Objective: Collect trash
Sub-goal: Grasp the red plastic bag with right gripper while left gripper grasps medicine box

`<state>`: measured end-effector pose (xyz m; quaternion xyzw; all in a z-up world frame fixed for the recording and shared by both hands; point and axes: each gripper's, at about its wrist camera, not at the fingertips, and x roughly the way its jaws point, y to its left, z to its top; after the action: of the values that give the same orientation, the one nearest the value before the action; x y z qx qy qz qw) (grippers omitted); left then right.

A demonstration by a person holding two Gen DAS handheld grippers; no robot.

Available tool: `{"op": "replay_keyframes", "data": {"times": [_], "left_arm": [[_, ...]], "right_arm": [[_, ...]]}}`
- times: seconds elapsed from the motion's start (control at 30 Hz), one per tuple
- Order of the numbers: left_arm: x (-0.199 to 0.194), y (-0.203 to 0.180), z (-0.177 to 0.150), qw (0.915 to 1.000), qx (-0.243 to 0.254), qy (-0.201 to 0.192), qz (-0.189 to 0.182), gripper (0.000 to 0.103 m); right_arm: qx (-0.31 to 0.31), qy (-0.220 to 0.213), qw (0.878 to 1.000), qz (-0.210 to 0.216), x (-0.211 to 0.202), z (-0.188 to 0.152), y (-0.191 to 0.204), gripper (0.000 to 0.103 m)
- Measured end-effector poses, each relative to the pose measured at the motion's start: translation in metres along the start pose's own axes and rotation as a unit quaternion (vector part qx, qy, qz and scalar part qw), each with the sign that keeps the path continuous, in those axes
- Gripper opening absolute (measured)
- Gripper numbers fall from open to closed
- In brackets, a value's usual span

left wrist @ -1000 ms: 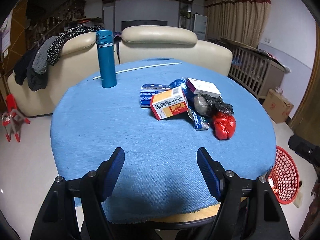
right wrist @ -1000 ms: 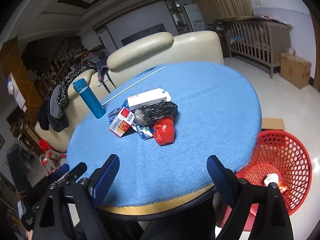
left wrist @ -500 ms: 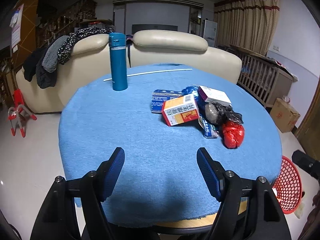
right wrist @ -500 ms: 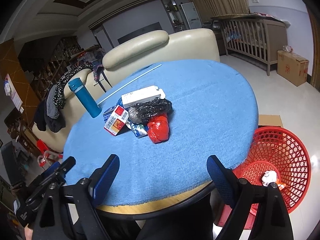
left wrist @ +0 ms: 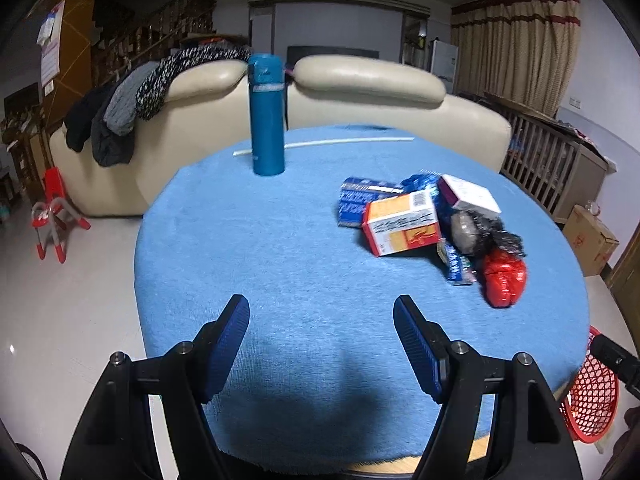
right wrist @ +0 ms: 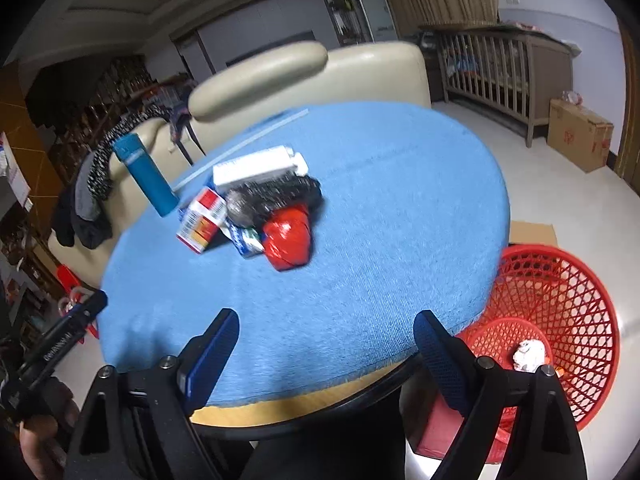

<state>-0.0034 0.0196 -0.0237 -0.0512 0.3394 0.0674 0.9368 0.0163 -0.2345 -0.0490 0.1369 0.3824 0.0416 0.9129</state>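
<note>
A pile of trash lies on the round blue table (left wrist: 280,264): an orange-and-white box (left wrist: 402,224), a white box (left wrist: 468,194), a blue packet (left wrist: 358,200), a black bag (left wrist: 486,234) and a red crumpled bag (left wrist: 502,278). The pile also shows in the right wrist view, with the red bag (right wrist: 288,236) nearest. My left gripper (left wrist: 322,340) is open and empty over the table's near edge. My right gripper (right wrist: 326,354) is open and empty at the near right edge. A red mesh basket (right wrist: 560,320) stands on the floor at the right and holds a crumpled white paper (right wrist: 528,356).
A tall teal bottle (left wrist: 266,116) stands at the table's far side beside a thin white rod (left wrist: 340,143). A cream sofa (left wrist: 360,92) with draped clothes is behind. A wooden crib (right wrist: 504,68) and a cardboard box (right wrist: 580,134) stand right.
Both grippers moved closer over the table. The left view swung left, so the trash pile sits further right. The right view came nearer to the pile and the basket.
</note>
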Motion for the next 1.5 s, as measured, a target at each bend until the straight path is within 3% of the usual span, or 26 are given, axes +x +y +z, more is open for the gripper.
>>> {"op": "replay_keyframes", "data": {"times": [0.37, 0.67, 0.7, 0.77, 0.8, 0.83, 1.03, 1.1, 1.3, 1.4, 1.5], "left_arm": [[0.029, 0.001, -0.004, 0.9995, 0.002, 0.032, 0.001, 0.075], [0.065, -0.019, 0.019, 0.9961, 0.010, 0.063, -0.061, 0.075], [0.070, -0.024, 0.024, 0.9954, 0.012, 0.066, -0.069, 0.077], [0.084, -0.033, 0.036, 0.9934, 0.013, 0.074, -0.086, 0.079], [0.093, -0.039, 0.044, 0.9924, 0.011, 0.077, -0.095, 0.079], [0.099, -0.043, 0.051, 0.9917, 0.007, 0.078, -0.102, 0.079], [0.125, -0.069, 0.083, 0.9878, 0.010, 0.082, -0.132, 0.080], [0.131, -0.076, 0.089, 0.9875, 0.016, 0.081, -0.134, 0.088], [0.161, -0.090, 0.087, 0.9866, 0.045, 0.109, -0.112, 0.089], [0.164, -0.084, 0.086, 0.9842, 0.038, 0.102, -0.140, 0.084], [0.157, -0.083, 0.082, 0.9844, 0.052, 0.094, -0.140, 0.083]], "right_arm": [[-0.037, 0.019, 0.999, 0.012, 0.060, 0.039, 0.028, 0.091], [-0.050, 0.062, 0.997, -0.007, 0.139, 0.060, 0.040, 0.091], [-0.048, 0.065, 0.997, -0.002, 0.145, 0.062, 0.040, 0.089], [-0.050, 0.072, 0.996, 0.000, 0.155, 0.064, 0.041, 0.068], [-0.051, 0.076, 0.996, 0.000, 0.158, 0.065, 0.042, 0.051], [-0.059, 0.071, 0.996, -0.008, 0.160, 0.066, 0.043, 0.048], [-0.064, 0.073, 0.995, 0.006, 0.163, 0.067, 0.040, 0.047], [-0.060, 0.073, 0.995, 0.010, 0.164, 0.068, 0.039, 0.047], [-0.061, 0.074, 0.995, 0.010, 0.163, 0.067, 0.037, 0.047], [-0.058, 0.076, 0.995, 0.013, 0.162, 0.067, 0.036, 0.047], [-0.058, 0.077, 0.995, 0.011, 0.162, 0.067, 0.036, 0.047]]}}
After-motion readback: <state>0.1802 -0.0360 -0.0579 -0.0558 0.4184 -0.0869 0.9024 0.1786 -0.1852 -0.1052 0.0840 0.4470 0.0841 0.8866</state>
